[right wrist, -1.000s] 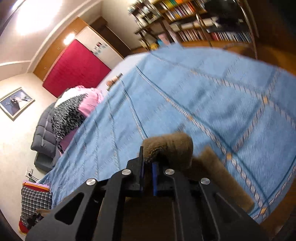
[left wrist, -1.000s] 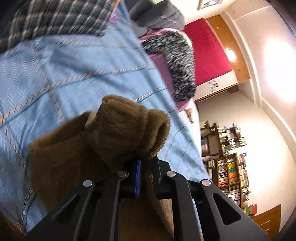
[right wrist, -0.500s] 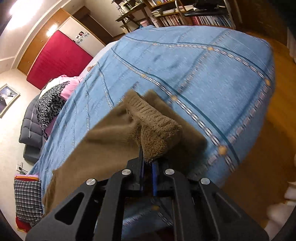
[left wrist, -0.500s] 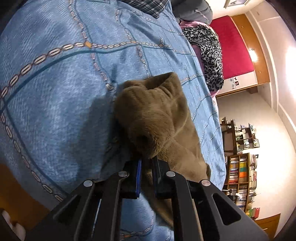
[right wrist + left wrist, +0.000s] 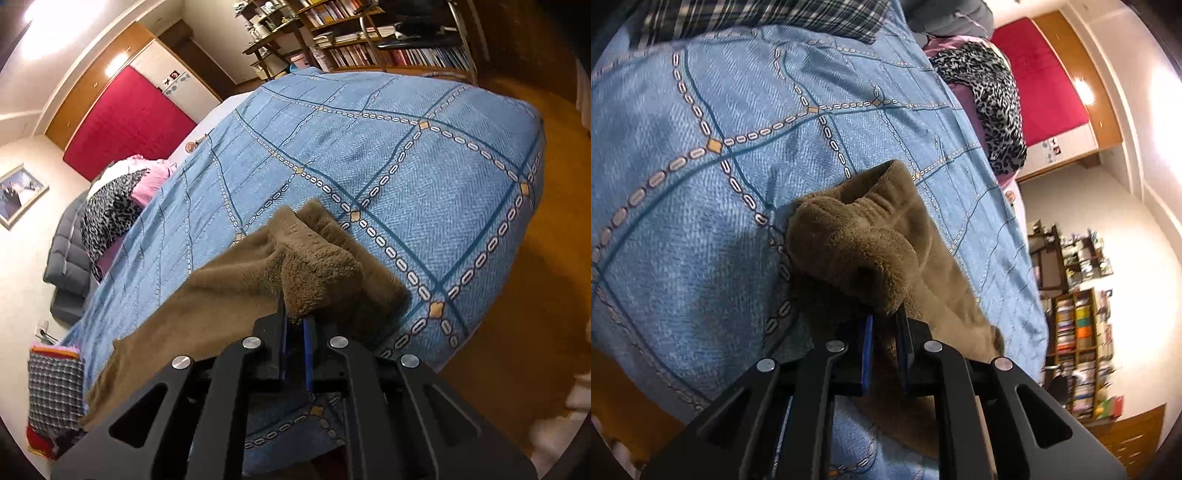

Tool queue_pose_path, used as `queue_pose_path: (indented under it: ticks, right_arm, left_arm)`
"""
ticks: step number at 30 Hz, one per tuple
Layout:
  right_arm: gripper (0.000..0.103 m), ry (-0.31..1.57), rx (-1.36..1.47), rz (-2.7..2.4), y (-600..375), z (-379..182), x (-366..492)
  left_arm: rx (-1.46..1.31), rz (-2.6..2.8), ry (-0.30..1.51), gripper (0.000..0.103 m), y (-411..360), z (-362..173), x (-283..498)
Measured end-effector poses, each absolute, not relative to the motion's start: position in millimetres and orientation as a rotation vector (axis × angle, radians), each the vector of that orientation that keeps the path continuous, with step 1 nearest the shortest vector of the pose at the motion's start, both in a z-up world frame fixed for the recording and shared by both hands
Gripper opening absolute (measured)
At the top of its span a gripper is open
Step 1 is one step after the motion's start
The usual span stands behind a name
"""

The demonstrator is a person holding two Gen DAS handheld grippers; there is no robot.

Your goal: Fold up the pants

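Brown fleece pants (image 5: 871, 251) lie stretched along the near edge of a bed with a blue patterned cover (image 5: 701, 166). My left gripper (image 5: 884, 321) is shut on one bunched end of the pants, which rests on the cover. In the right wrist view the other end of the pants (image 5: 317, 266) is pinched in my right gripper (image 5: 295, 321), also shut, low over the cover (image 5: 424, 177) near the bed's corner. The cloth between the two grips runs flat toward the left in that view. The pads of both grippers are mostly buried in fleece.
A plaid garment (image 5: 757, 18) lies at the far side of the bed, seen again as a plaid folded pile (image 5: 55, 387). A leopard-print cloth (image 5: 110, 214) on pink bedding lies farther along. Bookshelves (image 5: 388, 44) and wooden floor (image 5: 535, 314) surround the bed.
Both grippers came down and toward the bed's near edge with the pants. The pants went from hanging bunched to lying spread on the cover. The right gripper barely moved in the last half second.
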State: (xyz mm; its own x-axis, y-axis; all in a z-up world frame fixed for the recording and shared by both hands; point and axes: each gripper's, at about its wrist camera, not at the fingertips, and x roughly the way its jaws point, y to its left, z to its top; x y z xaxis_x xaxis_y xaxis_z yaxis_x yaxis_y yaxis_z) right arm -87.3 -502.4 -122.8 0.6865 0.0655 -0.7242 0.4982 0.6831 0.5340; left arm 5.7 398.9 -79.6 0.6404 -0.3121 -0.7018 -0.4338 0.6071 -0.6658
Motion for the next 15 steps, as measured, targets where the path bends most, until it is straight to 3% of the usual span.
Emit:
queue_pose_path:
  ticks: [3,4,5,6,7,10,15]
  right_arm:
    - [0.007,0.861,0.819,-0.297,-503,-149,-85]
    - [0.016,0.887,0.826,-0.299,-503,-157,-85]
    - [0.023,0.903,0.829,-0.317,-505,-162,-86]
    - [0.031,0.900,0.833,-0.319,-506,-162,-88]
    - [0.036,0.884,0.845,-0.315,-510,-160,-92]
    - [0.051,0.829,0.809,-0.360,-521,-144,-102]
    - [0.052,0.761,0.731,-0.426,-530,-122,-95]
  left_arm:
    - [-0.942,0.130,0.946,0.012,405,-92,2]
    - [-0.930,0.160,0.972,0.014,407,-99,0]
    - [-0.932,0.169,0.984,0.025,410,-104,-2]
    - [-0.929,0.181,0.997,0.048,411,-109,-7]
    - [-0.912,0.208,1.000,0.052,413,-110,-11]
    - [-0.876,0.210,0.999,0.053,413,-102,-18]
    - [-0.643,0.374,1.030,0.061,393,-79,-23]
